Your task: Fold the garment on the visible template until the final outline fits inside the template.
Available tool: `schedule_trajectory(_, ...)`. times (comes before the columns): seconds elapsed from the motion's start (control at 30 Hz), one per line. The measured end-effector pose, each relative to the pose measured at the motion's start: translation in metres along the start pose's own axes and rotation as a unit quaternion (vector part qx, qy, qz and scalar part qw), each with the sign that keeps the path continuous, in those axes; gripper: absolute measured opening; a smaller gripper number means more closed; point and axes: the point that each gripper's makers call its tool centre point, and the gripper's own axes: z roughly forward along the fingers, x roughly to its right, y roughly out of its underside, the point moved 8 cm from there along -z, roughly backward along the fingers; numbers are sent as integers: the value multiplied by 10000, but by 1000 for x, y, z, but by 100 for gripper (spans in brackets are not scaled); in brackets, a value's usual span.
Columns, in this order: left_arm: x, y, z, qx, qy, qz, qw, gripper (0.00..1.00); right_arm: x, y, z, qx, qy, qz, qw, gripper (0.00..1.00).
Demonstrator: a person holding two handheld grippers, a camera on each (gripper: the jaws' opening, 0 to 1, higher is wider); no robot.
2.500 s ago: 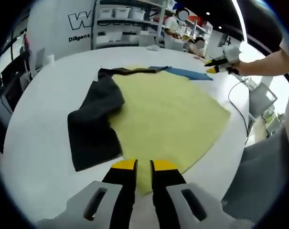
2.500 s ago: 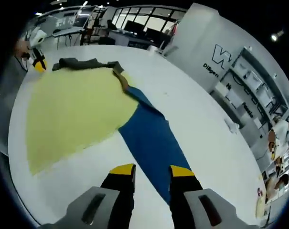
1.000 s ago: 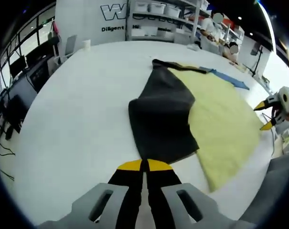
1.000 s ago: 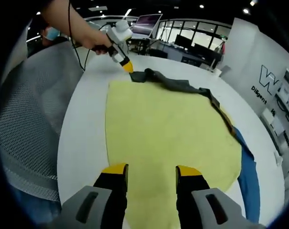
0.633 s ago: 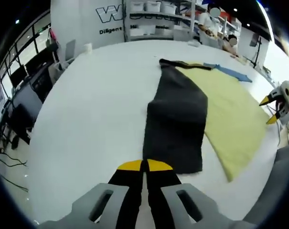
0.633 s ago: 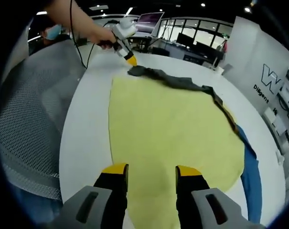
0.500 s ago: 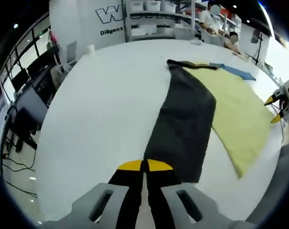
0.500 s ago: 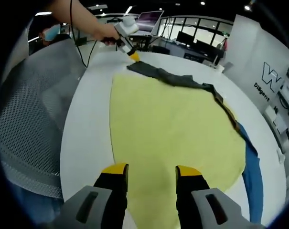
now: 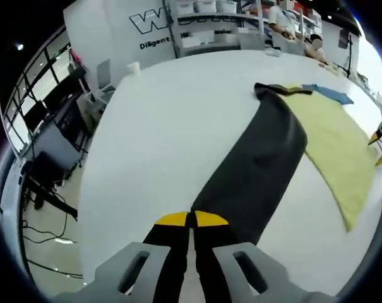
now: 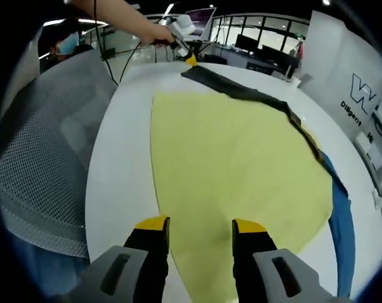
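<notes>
- Pinching a corner of the dark charcoal soft cloth garment [image 9: 254,170], the left gripper [image 9: 191,219] has its yellow-tipped black jaws pressed together on the fabric's near edge in the left gripper view.
- The garment runs away from those jaws as a long, smooth, slightly tapering band, drawn out fairly flat across the white round table [image 9: 159,113], with a few soft creases near its far end.
- Its far end overlaps the edge of the pale yellow flat sheet template [image 9: 339,148], which lies matte and even on the tabletop to the right of the dark band.
- A strip of blue flat fabric [image 9: 333,93] peeks out past the far corner of the yellow sheet.
- In the right gripper view the right gripper [image 10: 201,225] has its jaws spread apart, holding nothing, with the yellow tips over the near edge of the template [image 10: 235,158].
- From that side the sheet reads as a broad, smooth shape with a rounded near edge, the garment [image 10: 241,88] a thin dark wrinkled ribbon along its far border, and the blue fabric [image 10: 345,233] a narrow curved band down its right side.
- The left gripper [image 10: 189,59] shows at the far tip of the dark ribbon, carried by a hand [image 10: 158,35].
- A grey mesh chair back [image 10: 45,139] with an open woven texture stands beside the table's left edge.
- A white wall with bold lettering [image 9: 149,25] and shelving stand beyond the table.
</notes>
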Motion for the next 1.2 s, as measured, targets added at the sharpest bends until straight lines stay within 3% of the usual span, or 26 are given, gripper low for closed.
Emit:
schedule_trajectory(0.37, -38, 7, 4, -146, -272, -12, 9995, 2, -2, 4, 1, -40, -63, 111, 9999, 34)
schedule_trajectory(0.9, -86, -36, 38, -104, -394, 544, 9977, 2, -1, 3, 1, -101, -133, 157, 9997, 33)
schedule_trajectory(1.2, -84, -51, 47, -182, -422, 827, 9955, 2, 0, 3, 2, -96, -195, 174, 9996, 34)
